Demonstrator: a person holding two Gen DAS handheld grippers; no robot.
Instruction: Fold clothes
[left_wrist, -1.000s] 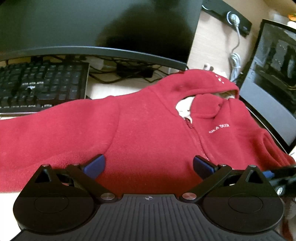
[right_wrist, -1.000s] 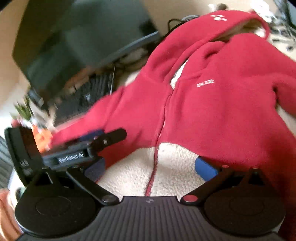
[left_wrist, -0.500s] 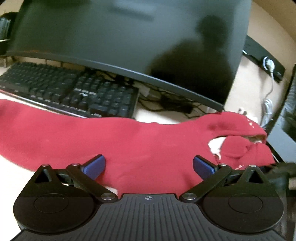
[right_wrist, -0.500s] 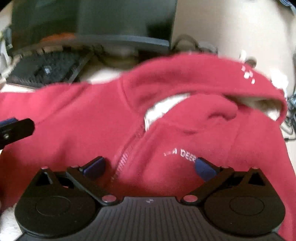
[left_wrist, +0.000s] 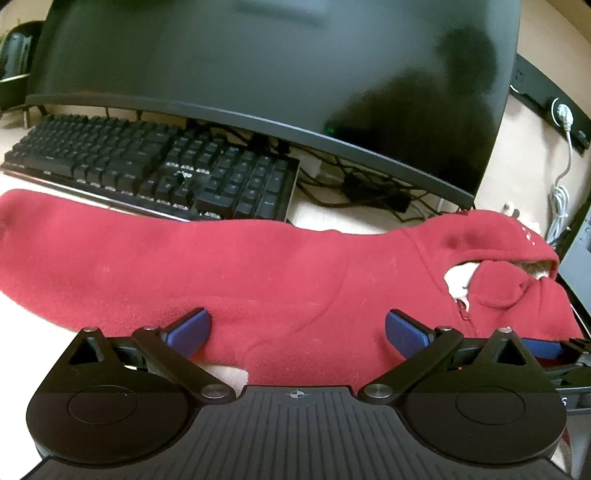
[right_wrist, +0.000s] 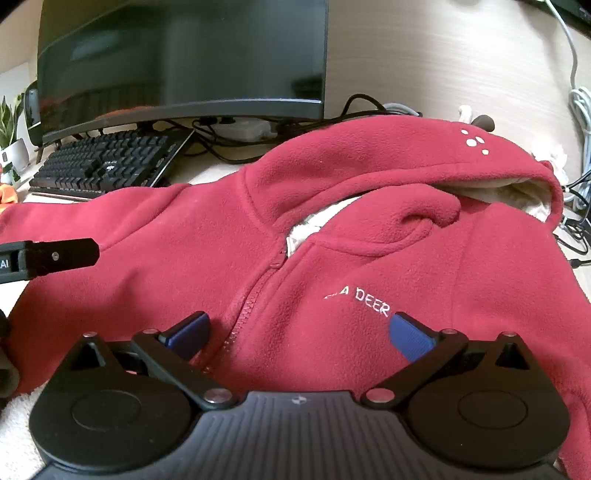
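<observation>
A red fleece hoodie (right_wrist: 332, 258) lies front-up on the desk, zipped most of the way, the zipper (right_wrist: 255, 295) running down the chest toward 6 o'clock. White lettering ending in "DEER" (right_wrist: 369, 304) sits at 3 o'clock of the zipper. The hood (right_wrist: 424, 158) lies flattened at 12 o'clock, a few white dots on its crown and cream lining showing at its opening and at the collar. One sleeve (left_wrist: 110, 243) stretches out straight toward 9 o'clock, flat, its cuff end rounded. Cream lining peeks out at the hem, at 7 o'clock.
</observation>
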